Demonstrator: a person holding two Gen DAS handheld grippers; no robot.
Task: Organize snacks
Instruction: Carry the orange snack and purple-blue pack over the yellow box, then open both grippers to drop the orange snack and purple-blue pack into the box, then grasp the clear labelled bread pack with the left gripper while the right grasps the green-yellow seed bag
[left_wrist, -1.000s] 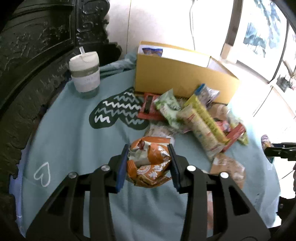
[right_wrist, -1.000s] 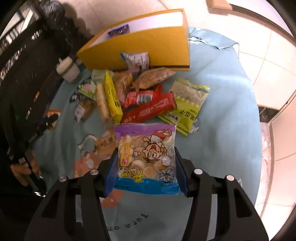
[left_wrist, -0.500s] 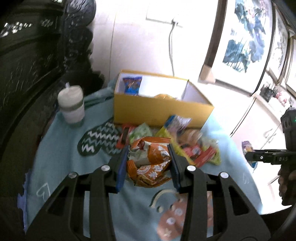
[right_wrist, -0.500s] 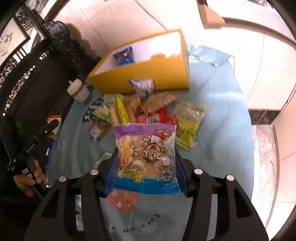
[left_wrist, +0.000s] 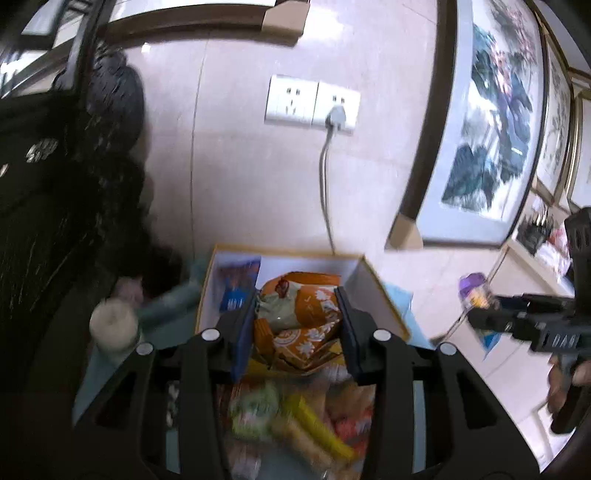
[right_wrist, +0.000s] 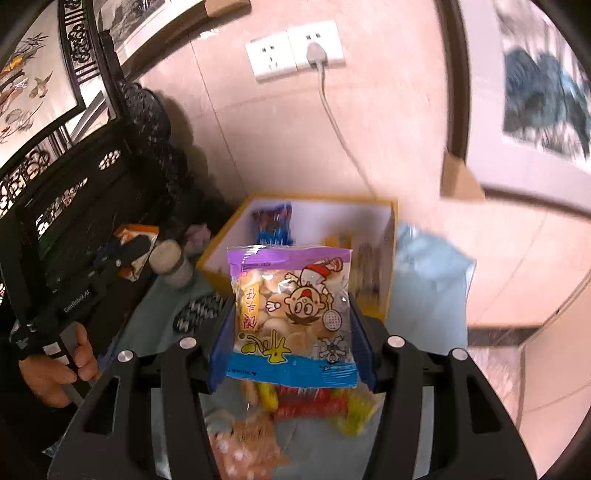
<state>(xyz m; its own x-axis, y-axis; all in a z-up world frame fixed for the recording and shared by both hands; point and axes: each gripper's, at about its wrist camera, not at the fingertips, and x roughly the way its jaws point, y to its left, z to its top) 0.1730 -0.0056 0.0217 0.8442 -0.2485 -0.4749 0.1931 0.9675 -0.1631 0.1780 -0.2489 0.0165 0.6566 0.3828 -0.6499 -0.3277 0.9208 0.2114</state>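
My left gripper (left_wrist: 297, 325) is shut on an orange snack bag (left_wrist: 301, 321), held in the air in front of the open yellow box (left_wrist: 364, 275). My right gripper (right_wrist: 291, 325) is shut on a clear snack bag with a purple top and a cartoon face (right_wrist: 291, 314), also raised before the yellow box (right_wrist: 390, 258). A blue packet (left_wrist: 236, 286) leans against the box's inner back wall; it also shows in the right wrist view (right_wrist: 274, 223). A blurred pile of loose snacks (left_wrist: 295, 417) lies on the light blue cloth below both grippers.
A white lidded cup (left_wrist: 112, 325) stands left of the box. Dark carved furniture (right_wrist: 85, 192) runs along the left. A wall with sockets and a plugged cable (left_wrist: 325, 170) is behind the box. The right gripper shows in the left wrist view (left_wrist: 480, 310).
Both grippers have risen and tilted up with their bags still held. The box now sits lower in both views and the wall fills the upper half.
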